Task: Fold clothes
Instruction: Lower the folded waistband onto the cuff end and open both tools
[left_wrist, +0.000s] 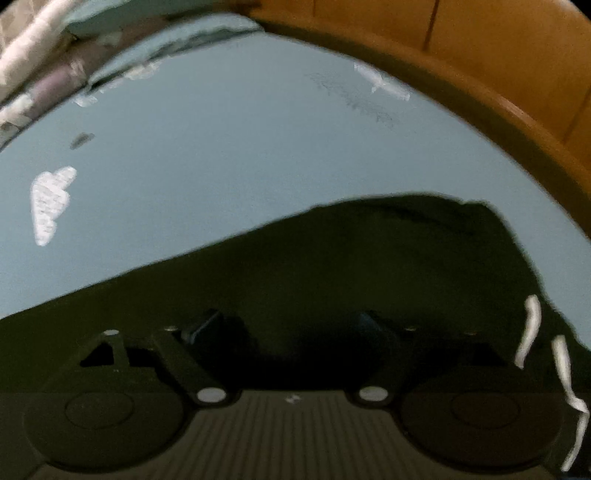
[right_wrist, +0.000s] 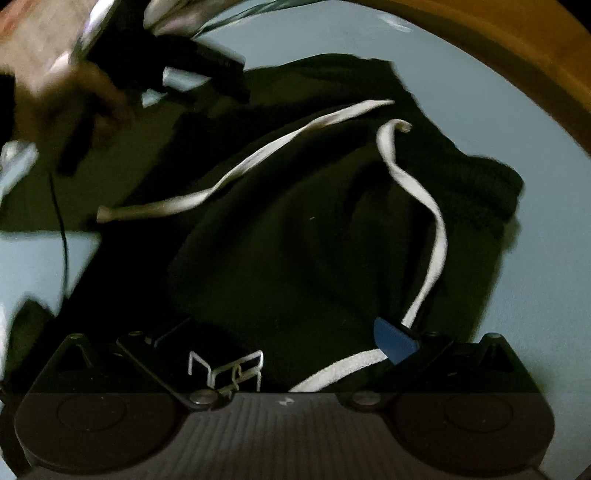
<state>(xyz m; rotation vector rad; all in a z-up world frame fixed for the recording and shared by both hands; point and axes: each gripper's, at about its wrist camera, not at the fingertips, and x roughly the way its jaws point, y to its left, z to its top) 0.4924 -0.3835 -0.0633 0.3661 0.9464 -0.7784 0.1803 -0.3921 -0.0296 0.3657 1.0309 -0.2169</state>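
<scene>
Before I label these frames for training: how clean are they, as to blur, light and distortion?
Left wrist view: strong fisheye bending, smeared top corner, dark garment nearly featureless against the blue surface. Right wrist view: hand motion-blurred, white drawstring sharp, black cloth underexposed.

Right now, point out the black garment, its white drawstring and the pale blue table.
black fabric garment (right_wrist: 295, 240): right wrist view, middle of the cloth.
white flat drawstring (right_wrist: 436, 236): right wrist view, mid-length.
pale blue table (left_wrist: 221, 147): left wrist view, bare top.
</scene>
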